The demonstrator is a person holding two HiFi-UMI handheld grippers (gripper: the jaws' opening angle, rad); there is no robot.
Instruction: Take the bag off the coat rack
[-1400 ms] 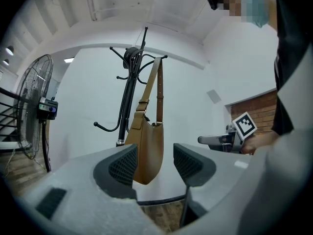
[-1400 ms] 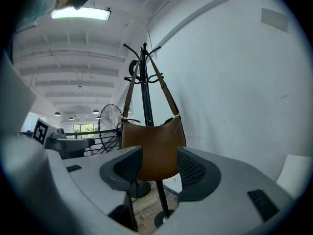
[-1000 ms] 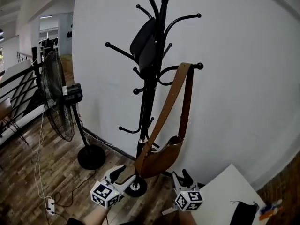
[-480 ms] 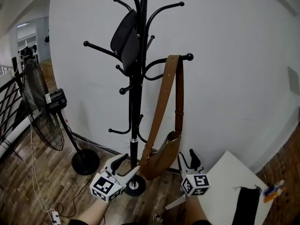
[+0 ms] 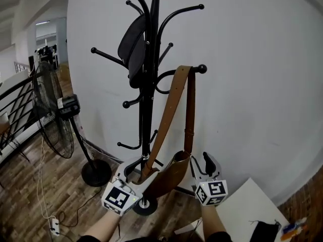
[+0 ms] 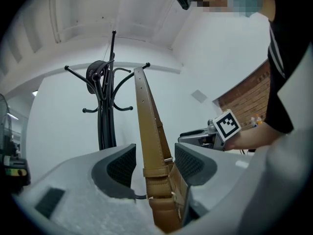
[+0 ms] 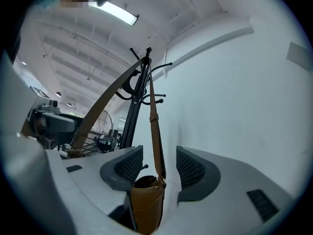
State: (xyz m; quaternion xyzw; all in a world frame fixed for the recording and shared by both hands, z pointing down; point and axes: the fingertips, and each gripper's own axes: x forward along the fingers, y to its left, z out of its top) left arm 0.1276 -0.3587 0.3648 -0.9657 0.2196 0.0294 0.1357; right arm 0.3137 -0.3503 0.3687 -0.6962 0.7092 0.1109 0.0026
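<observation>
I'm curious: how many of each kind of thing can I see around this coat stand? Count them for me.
Black metal coat rack: 1
Tan leather shoulder bag: 1
Black cap-like item on the rack: 1
Black standing fan: 1
Hand-held tools: 2 (left tool, right tool)
Total: 6
</observation>
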